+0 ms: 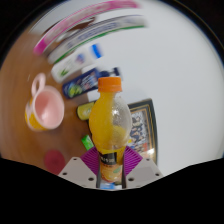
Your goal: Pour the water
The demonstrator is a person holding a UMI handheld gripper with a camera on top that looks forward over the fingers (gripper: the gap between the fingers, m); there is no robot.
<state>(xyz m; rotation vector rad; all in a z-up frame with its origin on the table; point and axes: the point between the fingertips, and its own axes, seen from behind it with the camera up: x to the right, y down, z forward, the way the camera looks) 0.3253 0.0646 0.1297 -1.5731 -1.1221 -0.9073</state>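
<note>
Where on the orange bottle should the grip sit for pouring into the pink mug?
The hand-held gripper already has the orange bottle between its fingers, low on the body. Keep it there, coming from the near side: it stands upright, the sides look straight, and the pink mug stays clear.

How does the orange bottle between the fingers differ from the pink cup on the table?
The orange bottle is tall, narrow and capped, while the pink cup is short, wide and open-topped. The bottle sits between the fingers of the gripper; the cup stands free on the table, off to one side. The bottle looks translucent and orange; the cup is opaque pink with a yellow base. Both are drink containers.
</note>
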